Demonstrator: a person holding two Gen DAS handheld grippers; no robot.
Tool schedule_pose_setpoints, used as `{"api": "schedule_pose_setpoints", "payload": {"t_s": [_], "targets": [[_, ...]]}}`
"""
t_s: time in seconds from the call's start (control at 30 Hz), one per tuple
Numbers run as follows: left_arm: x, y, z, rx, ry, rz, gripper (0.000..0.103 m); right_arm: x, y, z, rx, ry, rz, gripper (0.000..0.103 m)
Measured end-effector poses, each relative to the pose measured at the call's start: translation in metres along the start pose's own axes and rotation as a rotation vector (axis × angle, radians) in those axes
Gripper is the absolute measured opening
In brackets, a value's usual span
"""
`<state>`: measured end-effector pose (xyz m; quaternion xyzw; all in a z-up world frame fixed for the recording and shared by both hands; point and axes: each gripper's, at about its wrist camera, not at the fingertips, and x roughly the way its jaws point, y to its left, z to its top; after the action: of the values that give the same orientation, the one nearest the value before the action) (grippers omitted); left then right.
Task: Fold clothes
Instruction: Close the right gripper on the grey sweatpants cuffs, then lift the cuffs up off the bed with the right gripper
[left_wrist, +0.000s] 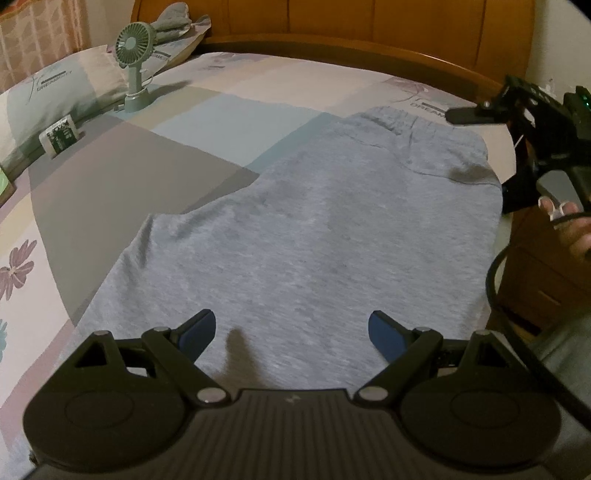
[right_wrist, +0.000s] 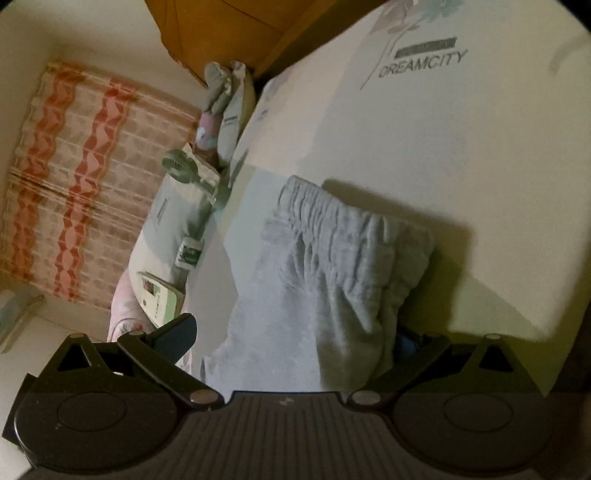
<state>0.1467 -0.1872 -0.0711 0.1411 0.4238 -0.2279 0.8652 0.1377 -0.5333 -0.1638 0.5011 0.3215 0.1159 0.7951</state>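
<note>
- Patchwork bedsheet (left_wrist: 207, 122) covers a bed with a wooden headboard (left_wrist: 369, 22); a patterned curtain (right_wrist: 74, 177) hangs at the far side.
- Grey shorts (left_wrist: 303, 236) lie spread flat on the sheet, elastic waistband (left_wrist: 395, 122) toward the headboard.
- Left gripper (left_wrist: 291, 332) hovers over the near part of the shorts, its blue pads (left_wrist: 199, 332) standing wide apart with only flat cloth below them; nothing is pinched.
- Right gripper (right_wrist: 295, 339) is at the waistband corner near the bed's edge. A fold of cloth lies between its fingers and hides the right pad; the left pad stands clear of the fabric. I cannot tell whether it grips.
- In the left view the right gripper shows side-on beside the waistband, a hand (left_wrist: 569, 225) on its handle.
- A small fan (left_wrist: 135, 62) stands near a pillow (left_wrist: 55, 92), with a small carton (left_wrist: 59, 138) just beside it, well apart from the shorts.
</note>
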Motion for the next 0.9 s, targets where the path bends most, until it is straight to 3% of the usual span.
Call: {"api": "schedule_pose_setpoints", "payload": {"t_s": [0.2, 0.33, 0.43, 0.63, 0.77, 0.9], "targets": [[0.001, 0.005, -0.001, -0.016, -0.001, 0.009, 0.090, 0.002, -0.007, 0.012, 0.071, -0.014, 0.051, 0.103], [0.003, 0.007, -0.002, -0.029, 0.008, 0.018, 0.090, 0.003, -0.001, 0.003, 0.018, -0.071, 0.034, 0.103], [0.002, 0.007, -0.003, -0.023, 0.007, 0.017, 0.090, 0.009, 0.003, 0.007, -0.007, -0.047, 0.019, 0.103], [0.004, 0.010, -0.003, -0.032, 0.009, 0.022, 0.090, 0.006, -0.013, 0.018, 0.119, -0.105, 0.120, 0.103], [0.008, 0.015, -0.003, -0.047, 0.017, 0.029, 0.090, 0.009, -0.008, 0.009, 0.082, -0.052, 0.128, 0.103], [0.010, 0.017, -0.002, -0.062, 0.022, 0.031, 0.090, 0.013, -0.011, 0.024, 0.109, -0.022, 0.130, 0.103]]}}
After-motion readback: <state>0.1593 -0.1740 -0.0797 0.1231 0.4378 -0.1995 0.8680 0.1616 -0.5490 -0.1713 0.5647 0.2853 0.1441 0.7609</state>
